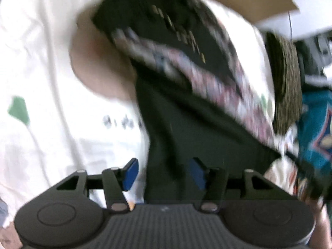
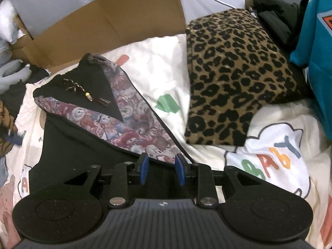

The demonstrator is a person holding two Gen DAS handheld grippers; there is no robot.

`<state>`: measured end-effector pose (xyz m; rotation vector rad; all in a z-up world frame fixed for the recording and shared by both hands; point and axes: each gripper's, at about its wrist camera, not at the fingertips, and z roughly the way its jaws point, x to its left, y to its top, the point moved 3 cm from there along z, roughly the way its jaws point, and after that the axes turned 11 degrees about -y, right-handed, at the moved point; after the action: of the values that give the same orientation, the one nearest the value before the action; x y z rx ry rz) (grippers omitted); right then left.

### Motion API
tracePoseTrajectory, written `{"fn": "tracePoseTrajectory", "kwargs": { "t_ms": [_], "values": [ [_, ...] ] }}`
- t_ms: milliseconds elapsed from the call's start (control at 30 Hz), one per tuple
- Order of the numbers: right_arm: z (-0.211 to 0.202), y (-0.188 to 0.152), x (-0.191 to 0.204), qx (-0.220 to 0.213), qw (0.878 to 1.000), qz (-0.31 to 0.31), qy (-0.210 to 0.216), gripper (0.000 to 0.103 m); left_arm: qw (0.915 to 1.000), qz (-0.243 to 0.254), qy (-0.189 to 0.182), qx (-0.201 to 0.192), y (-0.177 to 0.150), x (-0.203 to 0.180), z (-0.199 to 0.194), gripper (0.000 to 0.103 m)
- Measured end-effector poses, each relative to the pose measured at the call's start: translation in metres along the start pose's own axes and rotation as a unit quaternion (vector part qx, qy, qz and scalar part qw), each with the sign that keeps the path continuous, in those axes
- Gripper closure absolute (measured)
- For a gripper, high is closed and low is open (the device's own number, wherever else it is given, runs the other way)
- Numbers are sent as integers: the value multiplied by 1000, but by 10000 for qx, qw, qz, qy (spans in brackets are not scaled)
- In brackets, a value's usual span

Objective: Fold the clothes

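Across the centre of the right wrist view, a black garment with a floral patchwork lining (image 2: 116,112) lies partly folded on a cream printed bedsheet (image 2: 161,62), its patterned band turned back in a diagonal strip; a braided cord with a bead (image 2: 83,90) rests on the black cloth at upper left. At upper right sits a folded leopard-print knit (image 2: 234,76), dense and plush, its lower corner over a white cloud-shaped print reading "BABY" (image 2: 276,157). A brown cardboard box (image 2: 108,22) stands behind.

The right tool (image 2: 161,169) angles downward, its blue pads narrowly parted just above the garment's near edge, not pressing it. In the blurred left wrist view, the left tool (image 1: 164,174) points steeply down, jaws wide, black cloth beneath the gap, ungripped.
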<state>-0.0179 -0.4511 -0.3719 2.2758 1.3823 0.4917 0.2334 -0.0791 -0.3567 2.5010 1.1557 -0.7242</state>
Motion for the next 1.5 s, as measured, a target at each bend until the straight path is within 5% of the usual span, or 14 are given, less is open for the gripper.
{"fn": "tracePoseTrajectory", "kwargs": {
  "t_ms": [367, 767, 1000, 1067, 1233, 1500],
  "values": [
    [15, -2, 12, -189, 9995, 237, 8, 68, 9920, -340, -306, -1175, 48, 28, -7, 44],
    [18, 10, 38, -249, 9992, -295, 52, 68, 9702, -144, -1116, -2144, 45, 74, 4, 46],
    [26, 3, 44, -131, 9995, -258, 150, 68, 9635, -175, -1378, -2287, 48, 79, 22, 56],
    [27, 1, 46, -121, 9994, -310, 130, 68, 9633, -125, -1387, -2296, 50, 75, 21, 72],
    [31, -2, 46, -105, 9988, -474, 99, 61, 9655, 68, -1250, -2284, 54, 53, 11, 88],
    [31, -1, 44, -246, 9984, -499, 106, 56, 9781, 174, -834, -1899, 75, 19, -7, 93]
  ]
}}
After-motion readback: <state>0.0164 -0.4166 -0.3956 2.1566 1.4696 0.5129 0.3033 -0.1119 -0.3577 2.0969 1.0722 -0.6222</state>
